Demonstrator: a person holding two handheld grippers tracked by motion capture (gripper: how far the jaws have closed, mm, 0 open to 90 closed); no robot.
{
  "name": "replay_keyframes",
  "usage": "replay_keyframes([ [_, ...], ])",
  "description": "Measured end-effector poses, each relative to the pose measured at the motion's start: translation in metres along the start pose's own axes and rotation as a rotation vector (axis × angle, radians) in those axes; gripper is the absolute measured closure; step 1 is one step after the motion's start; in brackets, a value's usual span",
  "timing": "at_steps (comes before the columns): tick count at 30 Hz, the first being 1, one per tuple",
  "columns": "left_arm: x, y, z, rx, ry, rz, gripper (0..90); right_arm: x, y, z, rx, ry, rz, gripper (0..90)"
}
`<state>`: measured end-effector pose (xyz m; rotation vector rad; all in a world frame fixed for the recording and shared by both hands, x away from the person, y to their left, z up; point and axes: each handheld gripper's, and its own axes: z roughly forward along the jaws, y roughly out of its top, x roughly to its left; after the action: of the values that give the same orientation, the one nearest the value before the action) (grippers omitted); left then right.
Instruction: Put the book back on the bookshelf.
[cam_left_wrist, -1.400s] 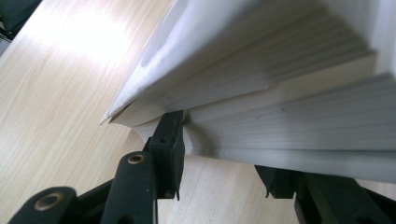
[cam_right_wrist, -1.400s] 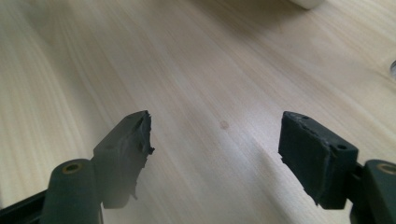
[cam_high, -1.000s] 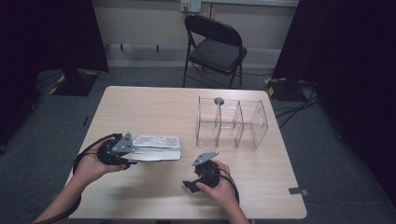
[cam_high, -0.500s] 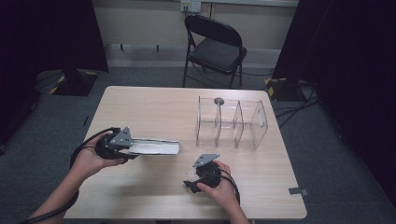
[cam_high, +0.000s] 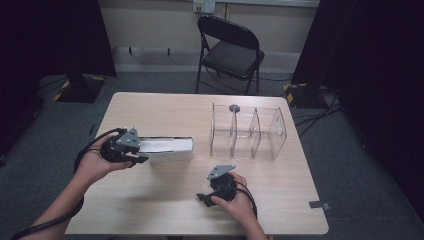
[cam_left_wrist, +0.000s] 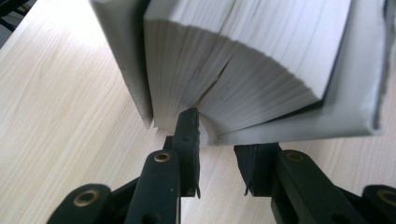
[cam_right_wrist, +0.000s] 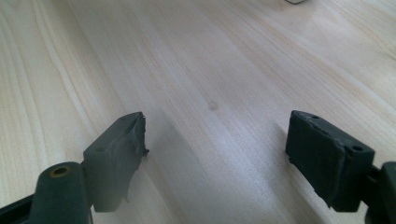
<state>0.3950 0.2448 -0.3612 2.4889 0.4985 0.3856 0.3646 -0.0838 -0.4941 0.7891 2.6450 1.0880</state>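
A thick white-covered book (cam_high: 167, 148) rests on the wooden table (cam_high: 165, 200), left of centre, turned up on its edge. My left gripper (cam_high: 141, 153) holds its near-left end. In the left gripper view the book (cam_left_wrist: 243, 60) shows fanned pages; one jaw is wedged into the pages and the other lies outside the cover. The jaws of the left gripper (cam_left_wrist: 219, 135) have just been closing and now pinch that part of the book. My right gripper (cam_high: 204, 196) rests near the table's front edge. Its jaws (cam_right_wrist: 215, 135) stand wide apart over bare wood.
A clear plastic organiser (cam_high: 247, 132) with upright dividers stands at the right back of the table, a small dark round thing (cam_high: 234, 107) at its far rim. A black folding chair (cam_high: 232, 50) stands beyond the table. Black cables trail from both grippers.
The book lay flat with its cover up; now it is tipped up on its edge. My left hand has drawn slightly left and upward with it. The right hand has stayed put.
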Motion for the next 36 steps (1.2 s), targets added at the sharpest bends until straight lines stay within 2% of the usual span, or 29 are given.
replay_keyframes([
  [21,0.018,0.004,-0.002,0.021,-0.037,-0.021,71.0,0.0,-0.001,0.0,-0.008,0.0,-0.001,19.0],
  [27,0.025,0.006,-0.007,-0.006,-0.029,-0.046,71.3,0.0,-0.002,0.0,-0.014,-0.006,0.003,19.0],
  [36,0.031,0.014,-0.01,0.014,-0.015,-0.028,71.4,0.0,-0.002,0.0,-0.013,-0.007,0.0,18.9],
])
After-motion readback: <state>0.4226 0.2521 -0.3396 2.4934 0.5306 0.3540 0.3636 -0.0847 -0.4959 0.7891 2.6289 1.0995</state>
